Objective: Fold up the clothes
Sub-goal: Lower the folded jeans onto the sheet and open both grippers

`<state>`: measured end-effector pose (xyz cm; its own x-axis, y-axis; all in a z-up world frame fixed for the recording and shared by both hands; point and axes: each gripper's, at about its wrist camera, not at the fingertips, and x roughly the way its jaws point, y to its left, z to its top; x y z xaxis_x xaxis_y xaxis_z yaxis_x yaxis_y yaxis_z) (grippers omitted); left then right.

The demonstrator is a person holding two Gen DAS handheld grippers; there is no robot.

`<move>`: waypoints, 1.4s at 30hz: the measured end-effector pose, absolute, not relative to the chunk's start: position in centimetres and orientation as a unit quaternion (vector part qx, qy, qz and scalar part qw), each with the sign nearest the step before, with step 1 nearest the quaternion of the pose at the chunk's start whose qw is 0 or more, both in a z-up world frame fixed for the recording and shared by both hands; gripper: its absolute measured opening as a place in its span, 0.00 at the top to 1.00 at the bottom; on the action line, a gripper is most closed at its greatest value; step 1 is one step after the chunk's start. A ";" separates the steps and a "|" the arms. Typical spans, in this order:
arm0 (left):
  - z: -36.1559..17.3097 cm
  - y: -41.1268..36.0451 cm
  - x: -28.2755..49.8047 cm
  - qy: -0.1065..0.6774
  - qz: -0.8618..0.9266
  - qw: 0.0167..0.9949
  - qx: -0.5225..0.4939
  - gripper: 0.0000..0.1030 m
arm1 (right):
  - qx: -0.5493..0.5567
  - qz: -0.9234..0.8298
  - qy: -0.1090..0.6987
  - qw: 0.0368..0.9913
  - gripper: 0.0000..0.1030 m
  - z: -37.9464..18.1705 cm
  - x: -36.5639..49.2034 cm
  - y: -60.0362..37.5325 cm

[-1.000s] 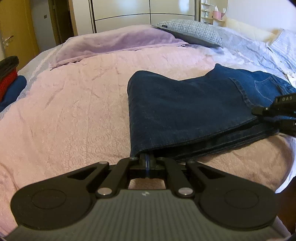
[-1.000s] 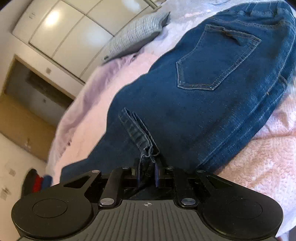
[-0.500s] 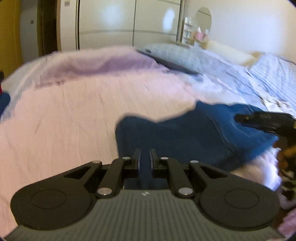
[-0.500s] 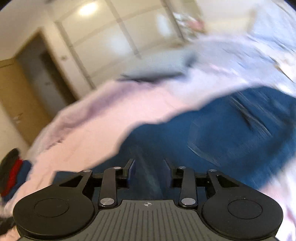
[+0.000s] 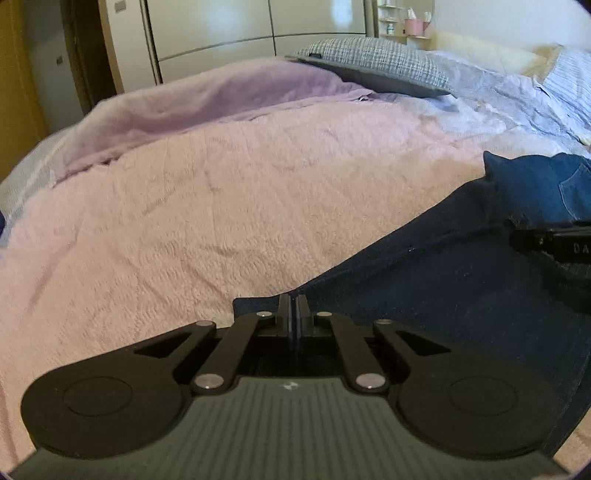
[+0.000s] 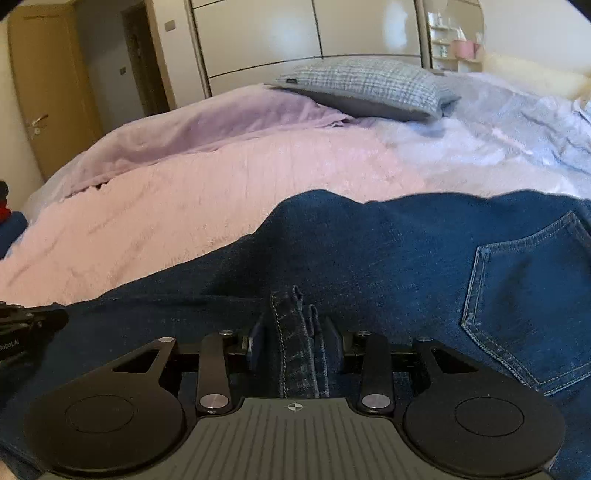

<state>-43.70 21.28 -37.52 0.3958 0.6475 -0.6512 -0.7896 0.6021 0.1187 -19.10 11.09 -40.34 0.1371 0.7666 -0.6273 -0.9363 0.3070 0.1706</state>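
**Jeans fold: hem carried over, right grip released**

I read this as the middle of a fold. The jeans (image 6: 388,258) lie on the pink bedspread (image 5: 221,206), filling the lower right of the left wrist view and the lower half of the right wrist view, back pocket at right.

Left gripper (image 5: 292,314): jaws pressed together, with dark denim right at their tips; I judge a thin edge of cloth is pinched, though the contact itself is hard to see.

Right gripper (image 6: 293,343): jaws spread, pads clear of the bunched hem (image 6: 295,332) that stands between them. No grip here.

Next move, as I judge it: lay down the edge held on the left, withdraw the right without dragging the hem, then flatten the fold. Risk: the loose hem may slump out of line.

Surface: soft, textured cover, likely to let cloth catch. A purple blanket (image 5: 207,99) lies at upper left, a checked pillow (image 6: 365,86) at top centre, wardrobe doors (image 6: 303,33) behind, a wooden door (image 6: 44,92) at left.
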 end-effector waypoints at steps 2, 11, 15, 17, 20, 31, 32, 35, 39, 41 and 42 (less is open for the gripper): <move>-36.4 21.3 -44.4 0.325 0.446 0.826 -0.111 0.96 | -0.133 0.574 0.322 0.741 0.65 -40.1 -19.0 10.9; -37.0 22.9 -45.0 0.330 0.452 0.821 -0.114 0.96 | -0.125 0.582 0.294 0.748 0.70 -37.3 -19.1 10.9; -36.2 22.2 -45.4 0.318 0.464 0.818 -0.122 0.97 | -0.120 0.578 0.321 0.740 0.71 -38.0 -18.3 10.5; -34.2 20.5 -46.7 0.292 0.460 0.828 -0.129 0.98 | -0.099 0.581 0.322 0.741 0.71 -37.2 -18.1 9.3; -32.1 16.6 -48.1 0.278 0.439 0.847 -0.115 0.98 | -0.079 0.599 0.311 0.733 0.71 -35.2 -19.2 6.1; -34.1 11.4 -48.3 0.334 0.440 0.824 -0.129 0.99 | -0.177 0.607 0.291 0.718 0.72 -36.7 -23.8 2.6; -33.5 11.0 -48.6 0.326 0.442 0.826 -0.130 0.99 | -0.164 0.610 0.289 0.719 0.72 -35.8 -23.7 2.2; -33.3 10.4 -49.5 0.319 0.449 0.820 -0.156 0.99 | -0.144 0.617 0.269 0.726 0.72 -34.4 -23.8 1.0; -35.8 10.4 -49.6 0.338 0.463 0.800 -0.175 0.98 | -0.192 0.595 0.305 0.719 0.72 -37.7 -24.0 2.3; -34.8 9.7 -49.0 0.347 0.478 0.791 -0.159 0.98 | -0.204 0.592 0.301 0.719 0.72 -37.8 -24.4 2.2; -34.1 9.4 -48.9 0.346 0.485 0.788 -0.156 0.98 | -0.201 0.588 0.308 0.720 0.72 -37.2 -24.5 2.0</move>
<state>-48.88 9.39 -34.11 0.2908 0.6555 -0.6970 -0.8718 0.4817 0.0892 -24.49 1.97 -37.20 0.1183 0.7226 -0.6811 -0.9711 0.2273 0.0725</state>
